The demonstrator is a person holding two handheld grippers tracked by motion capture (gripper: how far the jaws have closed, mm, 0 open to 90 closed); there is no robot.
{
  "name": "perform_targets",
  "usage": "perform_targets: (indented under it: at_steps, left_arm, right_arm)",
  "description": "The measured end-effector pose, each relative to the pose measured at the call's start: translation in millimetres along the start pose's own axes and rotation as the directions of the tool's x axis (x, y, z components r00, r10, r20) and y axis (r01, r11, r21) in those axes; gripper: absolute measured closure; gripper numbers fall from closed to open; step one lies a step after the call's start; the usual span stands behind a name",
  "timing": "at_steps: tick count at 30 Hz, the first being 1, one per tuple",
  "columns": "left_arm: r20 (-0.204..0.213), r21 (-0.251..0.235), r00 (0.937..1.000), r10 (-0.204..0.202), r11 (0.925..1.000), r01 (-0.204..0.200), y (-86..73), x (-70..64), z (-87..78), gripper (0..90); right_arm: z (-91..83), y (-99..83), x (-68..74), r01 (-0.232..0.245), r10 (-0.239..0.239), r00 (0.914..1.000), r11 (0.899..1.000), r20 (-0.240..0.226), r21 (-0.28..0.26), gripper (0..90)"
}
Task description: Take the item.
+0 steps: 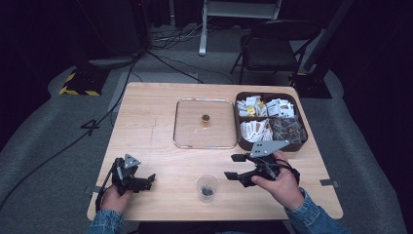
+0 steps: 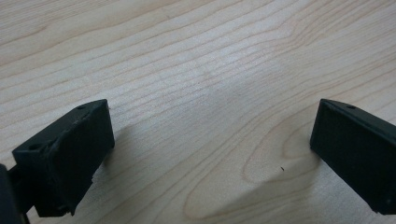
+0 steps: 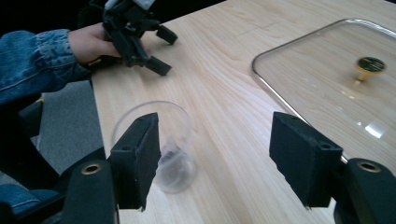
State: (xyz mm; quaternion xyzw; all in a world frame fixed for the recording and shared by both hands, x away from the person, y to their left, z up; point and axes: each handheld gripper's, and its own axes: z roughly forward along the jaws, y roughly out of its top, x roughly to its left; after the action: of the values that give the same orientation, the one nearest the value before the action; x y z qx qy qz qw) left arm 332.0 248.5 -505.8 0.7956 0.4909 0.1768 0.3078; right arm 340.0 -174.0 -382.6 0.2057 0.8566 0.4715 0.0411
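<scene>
Both jaws of the right gripper (image 1: 234, 166) stand apart beside the clear cup (image 1: 207, 187), which a clumsy sideways approach could topple.

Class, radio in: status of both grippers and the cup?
Left gripper open, resting on table. Right gripper open, beside cup, not touching. Cup upright. Nothing between.

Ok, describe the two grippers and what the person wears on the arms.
Both are black two-jaw tools. The left gripper and the right gripper each carry a grey three-cornered plate on top, and each has blocky, flat-faced rectangular jaws on a black frame. A dark cable loops from the left one near the table edge. Both forearms wear blue denim sleeves with buttoned-style cuffs.
</scene>
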Motion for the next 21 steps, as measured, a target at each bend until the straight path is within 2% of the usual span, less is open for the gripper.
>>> perform_targets:
  at_steps: [5, 14, 21]
  left_arm:
    - [0.001, -0.001, 1.0, 0.005, 1.0, -0.005, 0.5, 0.3, 0.3, 0.0]
    - [0.003, -0.001, 1.0, 0.007, 1.0, -0.007, 0.6, 0.4, 0.6, 0.0]
    - [0.003, -0.002, 1.0, 0.007, 1.0, -0.007, 0.6, 0.4, 0.6, 0.0]
  right_arm:
    - [-11.6, -11.1, -14.0, -0.029, 0.029, 0.9992, 1.0, 0.026, -0.002, 31.7]
    - [-24.0, -35.3, -35.0, -0.054, 0.052, 0.9951, 0.998, 0.084, 0.021, 27.9]
    - [-21.9, -53.8, -48.2, -0.077, 0.071, 0.9912, 0.996, 0.112, 0.054, 25.9]
